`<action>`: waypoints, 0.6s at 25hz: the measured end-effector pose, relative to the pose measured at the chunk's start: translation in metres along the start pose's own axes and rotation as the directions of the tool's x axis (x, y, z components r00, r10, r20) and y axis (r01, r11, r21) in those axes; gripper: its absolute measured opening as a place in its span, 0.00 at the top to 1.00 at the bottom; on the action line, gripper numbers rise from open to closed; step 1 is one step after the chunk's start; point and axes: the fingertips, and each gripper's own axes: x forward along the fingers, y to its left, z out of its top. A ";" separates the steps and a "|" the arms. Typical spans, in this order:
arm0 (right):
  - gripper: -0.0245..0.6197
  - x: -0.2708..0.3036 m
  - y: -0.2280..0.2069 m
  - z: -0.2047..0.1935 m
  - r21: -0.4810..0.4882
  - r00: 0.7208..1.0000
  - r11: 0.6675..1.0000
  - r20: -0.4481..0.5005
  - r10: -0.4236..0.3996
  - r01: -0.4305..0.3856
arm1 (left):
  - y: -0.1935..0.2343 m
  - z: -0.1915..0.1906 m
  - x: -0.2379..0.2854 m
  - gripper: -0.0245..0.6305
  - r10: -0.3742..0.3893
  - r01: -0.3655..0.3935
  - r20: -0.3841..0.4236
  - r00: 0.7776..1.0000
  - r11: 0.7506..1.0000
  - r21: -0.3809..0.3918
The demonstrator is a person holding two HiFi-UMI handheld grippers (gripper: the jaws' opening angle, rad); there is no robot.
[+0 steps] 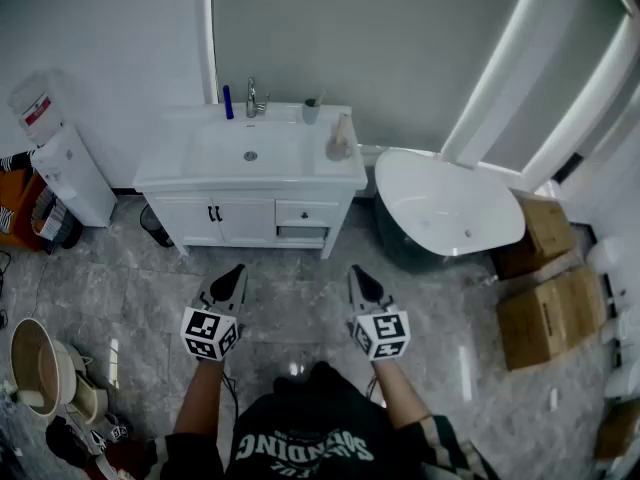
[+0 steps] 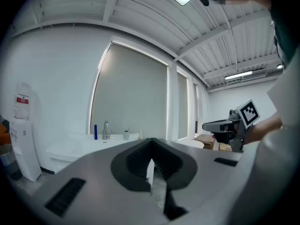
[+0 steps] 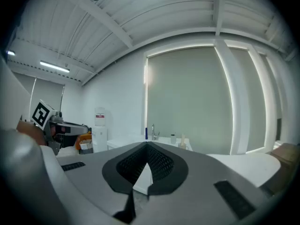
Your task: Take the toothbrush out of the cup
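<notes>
A small grey cup with a toothbrush standing in it sits at the back right of the white vanity top, right of the faucet. The cup also shows far off in the left gripper view, and the cup in the right gripper view. My left gripper and right gripper hang side by side over the floor, well short of the vanity. Both point toward it with jaws together and nothing between them. The left gripper and the right gripper look the same in their own views.
A blue bottle stands left of the faucet and a tan bottle at the vanity's right edge. A white bathtub lies to the right, cardboard boxes beyond it. A water dispenser stands left. Grey tiled floor lies between me and the vanity.
</notes>
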 end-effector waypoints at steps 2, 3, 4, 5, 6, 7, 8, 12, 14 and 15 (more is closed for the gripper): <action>0.97 0.000 0.000 -0.001 0.022 1.000 1.000 -0.014 0.007 -0.007 | -0.002 0.000 0.000 0.96 -0.007 0.007 -0.004 1.000 1.000 0.004; 0.97 0.001 0.000 -0.002 0.034 1.000 0.999 -0.018 0.010 -0.010 | -0.003 -0.001 0.000 0.96 -0.009 0.009 -0.006 1.000 1.000 0.006; 0.97 0.001 -0.001 -0.002 0.044 1.000 0.999 -0.018 0.012 -0.011 | -0.004 -0.001 0.000 0.96 -0.011 0.012 -0.008 1.000 1.000 0.007; 0.96 0.002 -0.001 -0.001 0.051 1.000 0.999 -0.014 0.011 -0.010 | -0.004 -0.002 0.000 0.96 -0.013 0.013 -0.010 1.000 1.000 0.007; 0.96 0.002 -0.002 -0.001 0.055 1.000 0.998 -0.010 0.009 -0.008 | -0.004 -0.004 0.000 0.96 -0.015 0.015 -0.012 1.000 1.000 0.006; 0.96 0.002 -0.002 -0.001 0.057 1.000 0.998 -0.008 0.006 -0.006 | -0.004 -0.005 0.000 0.96 -0.018 0.018 -0.015 1.000 1.000 0.003; 0.96 0.002 -0.001 -0.001 0.056 1.000 0.998 -0.005 0.003 -0.003 | -0.004 -0.006 0.000 0.96 -0.021 0.021 -0.019 1.000 1.000 0.000; 0.96 0.003 0.004 0.001 0.052 1.000 0.999 -0.001 0.010 -0.010 | -0.004 -0.009 -0.001 0.96 -0.029 0.029 -0.028 0.999 1.000 -0.009; 0.96 0.006 0.007 0.000 0.057 1.000 0.998 -0.002 0.020 -0.020 | -0.004 -0.008 0.000 0.96 -0.035 0.034 -0.031 0.999 0.999 -0.007; 0.96 0.008 0.008 0.000 0.056 1.000 0.998 -0.005 0.022 -0.021 | -0.004 -0.007 0.001 0.96 -0.038 0.038 -0.031 0.999 0.999 -0.006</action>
